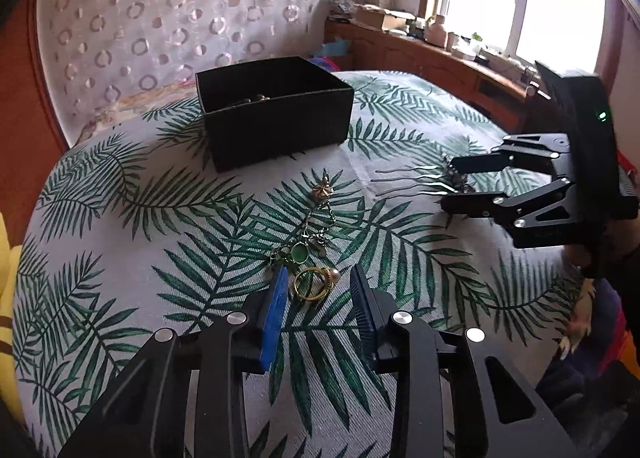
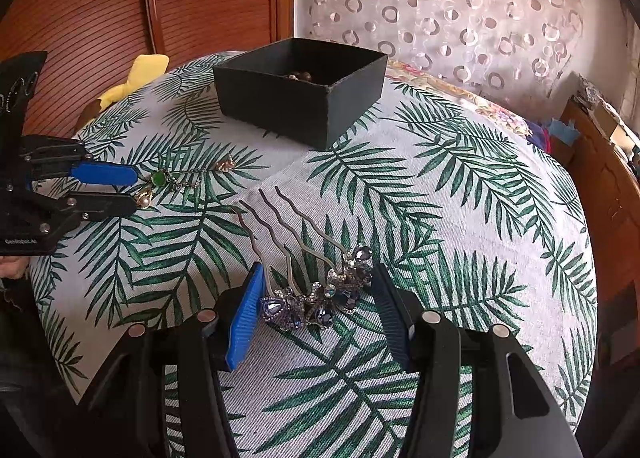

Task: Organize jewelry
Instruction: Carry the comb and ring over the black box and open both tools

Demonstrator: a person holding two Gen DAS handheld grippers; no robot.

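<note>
Step in hand: double pick-up, one piece per hand-held gripper, both bound for the black box [image 1: 276, 113] at the far side of the leaf-print cloth [image 1: 120, 217].

Left hand-held gripper [image 1: 320, 290]: jaws narrowed around the gold ring [image 1: 312, 284] with its pearl. The ring lies on the cloth between the pads. I see a gap on either side, so I judge no pad is pressing yet. Just beyond the ring lies a chain with a green stone [image 1: 299, 254], running away to a gold flower charm [image 1: 322, 189]. From the right wrist view the chain seems to reach the ring; whether they are joined I cannot tell.

Right hand-held gripper [image 2: 316, 294]: jaws at mid width, straddling the jewelled head of the hair comb [image 2: 316, 302]. Prongs point away toward the box. Pads stand just beside the head on both sides, not clamped as far as I can tell.

The box already holds some brownish beads [image 2: 300, 76].

Next move, my judgement:
- Left: finish closing on the ring, lift slowly, and watch whether the chain trails.
- Right: close on the comb head, lift, carry to the box.

Risk: the ring slipping flat under the pads.
</note>
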